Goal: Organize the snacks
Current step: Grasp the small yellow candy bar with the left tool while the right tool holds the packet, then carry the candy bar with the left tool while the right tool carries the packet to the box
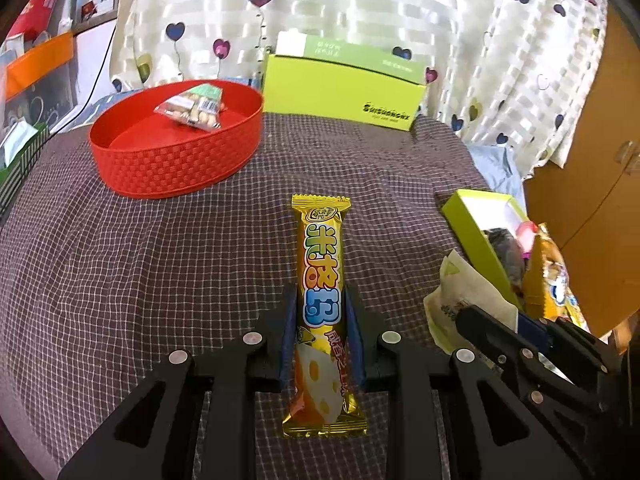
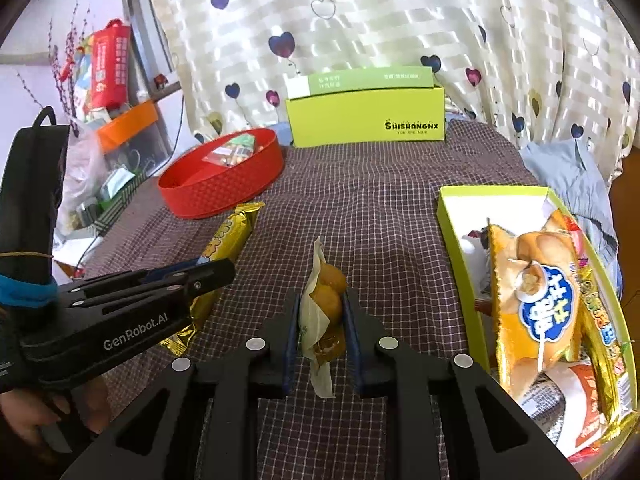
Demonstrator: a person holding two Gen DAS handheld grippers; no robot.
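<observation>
My left hand-held gripper (image 1: 322, 316) is pinching a long golden snack bar (image 1: 322, 280) at its middle, and the bar points toward the red basket (image 1: 176, 160). My right hand-held gripper (image 2: 320, 312) is pinching a small pastry packet (image 2: 324, 300) between its blue pads. Both are above the checked cloth (image 2: 380, 220). In the red basket lies one clear bag of snacks (image 1: 194, 106). To the right is an open green tray (image 2: 452, 232) full of snack packets, and behind stands a green box (image 2: 364, 120).
</observation>
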